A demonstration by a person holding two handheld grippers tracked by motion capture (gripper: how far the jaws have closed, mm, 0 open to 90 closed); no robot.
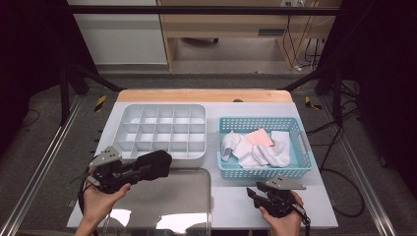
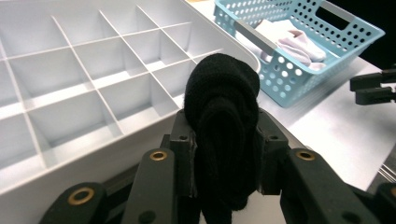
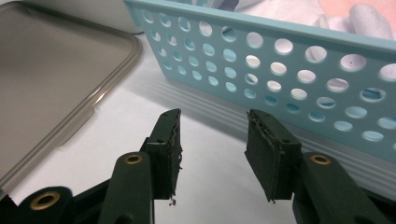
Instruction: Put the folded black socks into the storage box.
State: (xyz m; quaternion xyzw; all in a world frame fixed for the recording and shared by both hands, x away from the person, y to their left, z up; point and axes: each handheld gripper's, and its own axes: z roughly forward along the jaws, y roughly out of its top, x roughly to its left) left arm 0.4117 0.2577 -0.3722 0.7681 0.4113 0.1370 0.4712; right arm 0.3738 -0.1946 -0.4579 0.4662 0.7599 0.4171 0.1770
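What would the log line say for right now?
left gripper: shut on rolled black sock | by white divided organizer tray | right gripper: open, near blue perforated basket

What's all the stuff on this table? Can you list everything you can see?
Black rolled sock: one, black, clamped between the left gripper's jaws, near the organiser's front edge.
Divided organiser tray: one, white, many empty compartments, far left of the table.
Perforated basket: one, light blue, right of the organiser.
White socks: a pile, number unclear, inside the basket.
Pink cloth item: one, pink, in the basket on the white pile.
Metal tray: one, silver-grey, near edge of the table, in front of the organiser.
Table: one, white top.
Left gripper: black, closed on the sock.
Right gripper: black, open, empty, before the basket.
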